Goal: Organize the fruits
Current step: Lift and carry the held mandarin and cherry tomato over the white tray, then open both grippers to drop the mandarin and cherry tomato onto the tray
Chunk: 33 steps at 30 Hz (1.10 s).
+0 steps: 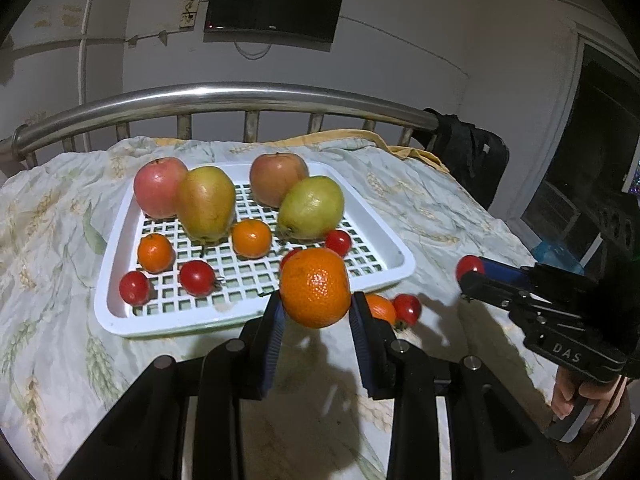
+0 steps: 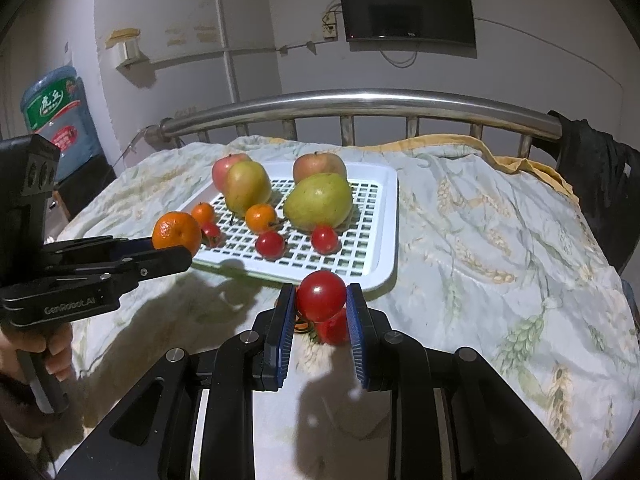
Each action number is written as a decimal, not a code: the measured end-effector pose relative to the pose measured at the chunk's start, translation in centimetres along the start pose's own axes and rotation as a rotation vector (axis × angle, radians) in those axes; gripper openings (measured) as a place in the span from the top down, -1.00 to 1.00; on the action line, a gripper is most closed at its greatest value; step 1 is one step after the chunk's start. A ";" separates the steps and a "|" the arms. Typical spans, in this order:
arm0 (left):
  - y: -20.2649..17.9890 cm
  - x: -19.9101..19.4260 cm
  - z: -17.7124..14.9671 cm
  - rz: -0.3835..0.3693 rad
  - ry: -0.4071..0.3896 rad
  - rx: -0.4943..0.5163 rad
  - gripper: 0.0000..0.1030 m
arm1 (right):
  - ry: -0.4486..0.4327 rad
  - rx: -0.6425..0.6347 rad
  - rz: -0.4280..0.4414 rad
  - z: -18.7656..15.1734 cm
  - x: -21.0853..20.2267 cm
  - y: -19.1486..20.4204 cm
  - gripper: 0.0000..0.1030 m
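Note:
My left gripper (image 1: 316, 300) is shut on a tangerine (image 1: 315, 287) and holds it above the cloth, just in front of the white slatted tray (image 1: 394, 256). My right gripper (image 2: 321, 304) is shut on a red tomato (image 2: 320, 295), also raised near the tray's front edge. The tray holds two apples (image 1: 159, 187), two pears (image 1: 206, 202), two tangerines (image 1: 251, 238) and several tomatoes (image 1: 197, 277). On the cloth in front of the tray lie one tangerine (image 1: 380, 307) and one tomato (image 1: 407, 307). The left gripper with its tangerine (image 2: 176, 235) shows in the right wrist view.
The tray sits on a wrinkled, leaf-patterned cloth (image 2: 500, 240) over a table. A metal rail (image 1: 240, 94) runs along the far edge. A dark bag (image 2: 596, 184) hangs at the right end of the rail. A water bottle (image 2: 60, 116) stands at far left.

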State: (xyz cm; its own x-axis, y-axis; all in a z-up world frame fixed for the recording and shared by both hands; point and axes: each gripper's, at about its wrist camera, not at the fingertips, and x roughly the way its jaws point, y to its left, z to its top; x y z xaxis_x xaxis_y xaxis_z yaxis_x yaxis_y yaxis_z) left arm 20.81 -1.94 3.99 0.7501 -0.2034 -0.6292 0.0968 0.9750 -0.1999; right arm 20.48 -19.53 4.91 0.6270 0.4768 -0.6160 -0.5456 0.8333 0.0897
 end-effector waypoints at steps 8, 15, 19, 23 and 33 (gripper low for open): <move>3.0 1.3 1.0 0.046 0.013 -0.050 0.32 | 0.015 0.023 0.004 1.4 1.6 -1.0 0.53; 4.1 3.5 1.8 0.071 0.050 -0.065 0.32 | 0.043 0.045 0.004 3.1 4.1 -1.6 0.53; 4.2 4.8 1.7 0.090 0.074 -0.062 0.32 | 0.079 0.052 0.003 3.3 6.3 -1.4 0.53; 5.0 5.7 1.8 0.131 0.082 -0.067 0.32 | 0.117 0.056 0.004 3.2 8.5 -1.2 0.53; 4.6 6.7 1.9 0.131 0.083 -0.044 0.32 | 0.181 0.068 -0.007 2.5 11.7 -1.3 0.53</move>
State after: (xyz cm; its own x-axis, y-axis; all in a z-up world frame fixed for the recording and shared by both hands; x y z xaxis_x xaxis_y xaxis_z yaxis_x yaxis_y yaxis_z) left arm 27.49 1.30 0.25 0.6976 -0.0829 -0.7117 -0.0290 0.9892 -0.1436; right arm 29.95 -14.34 -0.47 0.5171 0.4176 -0.7471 -0.4988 0.8564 0.1335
